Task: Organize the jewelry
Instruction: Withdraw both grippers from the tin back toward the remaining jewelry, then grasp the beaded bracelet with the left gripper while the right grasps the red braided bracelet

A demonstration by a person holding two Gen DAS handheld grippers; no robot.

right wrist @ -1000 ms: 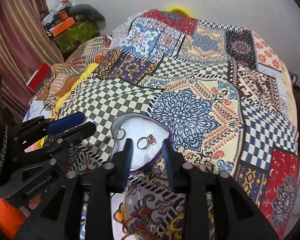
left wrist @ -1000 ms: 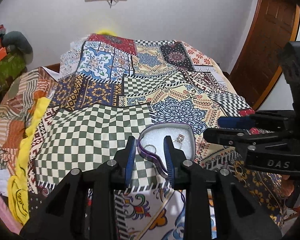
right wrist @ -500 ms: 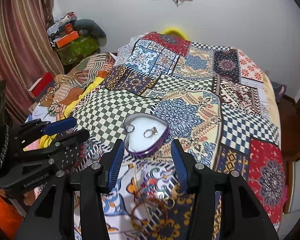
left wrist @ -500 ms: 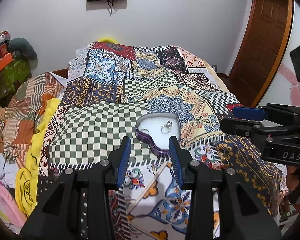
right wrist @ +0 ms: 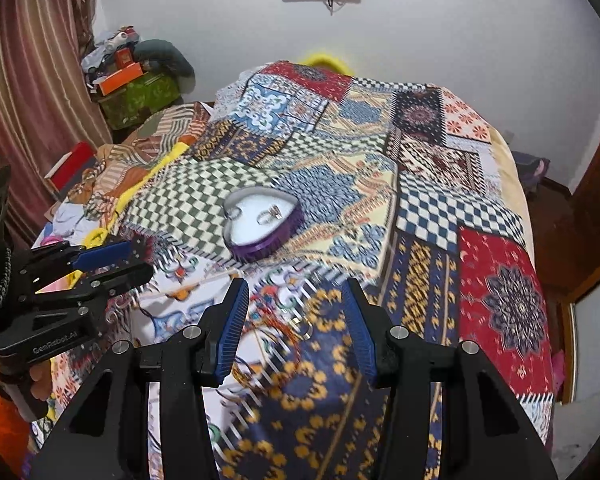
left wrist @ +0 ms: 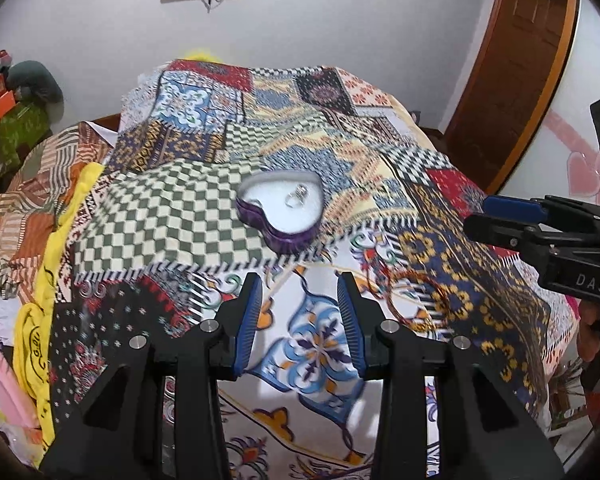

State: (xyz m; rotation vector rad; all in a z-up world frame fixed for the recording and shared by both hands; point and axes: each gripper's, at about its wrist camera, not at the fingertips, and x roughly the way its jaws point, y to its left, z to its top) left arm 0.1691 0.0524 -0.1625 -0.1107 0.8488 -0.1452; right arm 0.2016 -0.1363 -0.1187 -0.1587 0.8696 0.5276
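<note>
The heart-shaped tin (left wrist: pixel 281 212) lies on the bed (left wrist: pixel 180 216), on the patchwork bedspread, at the boundary between the green-and-white checked patch and the blue-and-cream medallion patch. Its side wall is ribbed purple metal; its interior is white and open to view. A silver ring with a raised setting (left wrist: pixel 298 197) rests inside toward the right lobe. In the right wrist view a second, plain ring (right wrist: pixel 233 213) sits inside at the left lobe, against the wall. A thin gold-coloured bangle (left wrist: pixel 416 300) lies flat on the bedspread near and to the right of the tin, apart from it.

The left claw (left wrist: pixel 299 316) is held above the near end of the bed; its blue ribbed pads stand apart with nothing between them, having just been opening. The right claw (right wrist: pixel 296 320) hangs to the right of it, pads likewise apart and empty, also just widened. Both claws are well clear of the tin.
</note>
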